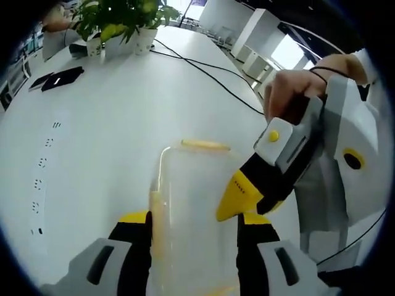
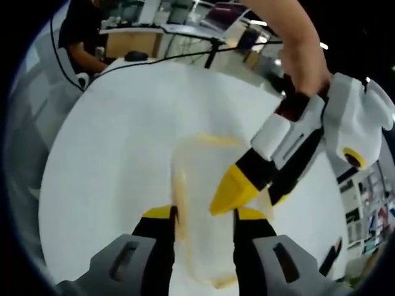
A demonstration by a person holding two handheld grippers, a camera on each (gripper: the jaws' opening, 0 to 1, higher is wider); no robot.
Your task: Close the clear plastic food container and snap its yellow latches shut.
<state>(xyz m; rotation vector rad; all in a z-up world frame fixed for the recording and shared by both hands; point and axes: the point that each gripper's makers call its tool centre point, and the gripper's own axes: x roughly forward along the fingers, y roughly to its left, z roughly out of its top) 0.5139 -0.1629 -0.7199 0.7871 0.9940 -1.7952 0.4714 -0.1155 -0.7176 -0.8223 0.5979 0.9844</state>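
The container [image 1: 194, 213], clear plastic with yellow latches, lies between the left gripper [image 1: 194, 222]'s open jaws on the white counter [image 1: 105, 129]; the right gripper [image 2: 203, 216] straddles it likewise. Each view catches the other gripper's yellow tip pressing its lid. The left gripper view adds potted plants [image 1: 120, 24] and a black cable [image 1: 210, 74].

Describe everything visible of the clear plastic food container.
The clear plastic food container is a see-through, rounded-corner box with yellow latches along its edges. It rests on the white table, lying between the left gripper's black-and-yellow jaws. The right gripper's yellow tip presses at its right side. Blur hides whether the lid is fully seated. In the right gripper view it sits likewise between jaws.
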